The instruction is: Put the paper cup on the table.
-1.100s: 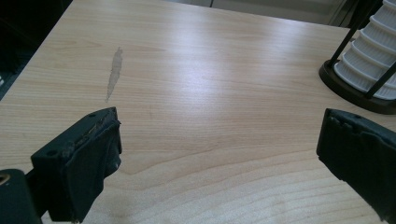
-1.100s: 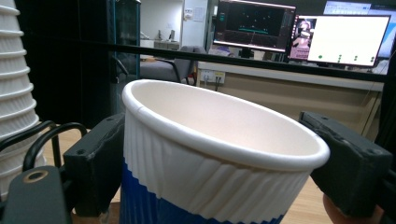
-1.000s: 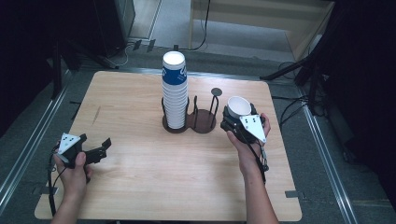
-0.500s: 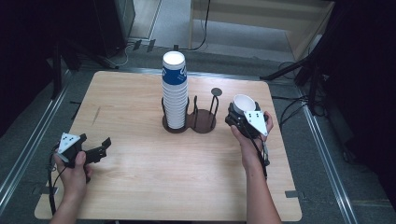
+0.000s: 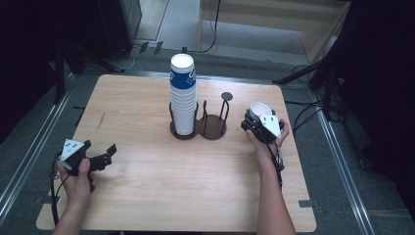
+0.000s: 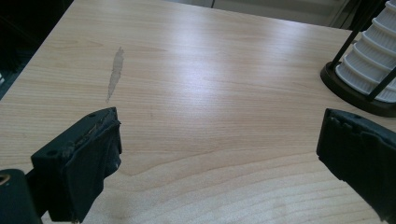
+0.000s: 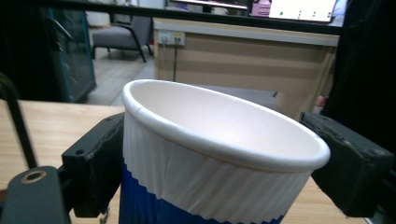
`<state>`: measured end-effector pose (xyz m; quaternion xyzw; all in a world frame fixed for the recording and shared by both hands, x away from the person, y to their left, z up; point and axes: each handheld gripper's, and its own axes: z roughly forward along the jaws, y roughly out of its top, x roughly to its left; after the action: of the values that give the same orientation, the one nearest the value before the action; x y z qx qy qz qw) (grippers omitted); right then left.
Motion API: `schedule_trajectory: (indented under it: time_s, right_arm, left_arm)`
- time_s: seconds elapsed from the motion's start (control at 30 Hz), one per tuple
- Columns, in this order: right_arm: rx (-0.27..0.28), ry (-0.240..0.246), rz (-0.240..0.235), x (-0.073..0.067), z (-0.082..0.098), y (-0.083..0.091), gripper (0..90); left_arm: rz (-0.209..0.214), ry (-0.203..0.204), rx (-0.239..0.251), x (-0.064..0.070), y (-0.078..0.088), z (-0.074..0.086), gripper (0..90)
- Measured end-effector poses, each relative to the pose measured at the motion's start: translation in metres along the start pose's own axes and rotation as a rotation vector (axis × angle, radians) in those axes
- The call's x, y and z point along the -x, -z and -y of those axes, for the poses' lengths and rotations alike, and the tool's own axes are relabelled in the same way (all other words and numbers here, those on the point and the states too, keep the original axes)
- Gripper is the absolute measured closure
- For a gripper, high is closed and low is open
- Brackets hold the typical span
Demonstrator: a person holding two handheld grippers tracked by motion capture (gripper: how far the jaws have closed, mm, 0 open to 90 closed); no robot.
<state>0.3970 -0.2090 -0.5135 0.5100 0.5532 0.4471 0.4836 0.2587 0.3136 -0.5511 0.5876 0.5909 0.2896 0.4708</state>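
White and blue paper cup (image 7: 210,158) clamped between the jaws of the right gripper (image 5: 258,117), mouth up and tilted, pads pressed on both flanks in the right gripper view. Cut off at the bottom edge there, so base and any contact with the table (image 5: 147,191) impossible to judge. Seen from the high view as little more than a white rim poking out past the grey plate, gripper body covering the rest; held over the table's right part, just right of the dark wire cup holder (image 5: 214,128) and apart from it. Right hand (image 5: 266,142) wrapped round the gripper from below.

Left gripper (image 5: 100,157) near the table's left front edge, jaws spread wide with bare wood between them, gripping nothing. Left hand (image 5: 76,171) closed around its handle. Stack of cups (image 5: 183,95) standing in the left ring of the holder; cropped to a few ribbed white rims and a slice of dark base at the top right of the left gripper view. Pale streak (image 6: 114,72) on the wood ahead of the left jaw.

Against the earlier frames: cup and right gripper shifted right and lower, nearer the table edge, farther from the holder. Left gripper in the same spot, equally wide. Stack unchanged.
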Motion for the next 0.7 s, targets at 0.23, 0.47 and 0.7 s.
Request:
schedule_trajectory:
  time_s: [0.23,0.47,0.7]
  right_arm:
    - [-0.039,0.041,0.023,-0.001,0.011,-0.007,12.1]
    - [-0.061,0.061,0.032,-0.001,0.016,-0.011,12.0]
    - [-0.096,0.065,0.044,0.001,0.019,-0.013,11.8]
  left_arm:
    - [0.001,0.007,-0.001,0.000,0.000,0.000,0.8]
    - [0.005,0.005,0.001,0.000,0.000,0.000,0.8]
    - [0.008,0.006,0.002,-0.001,0.000,0.000,0.8]
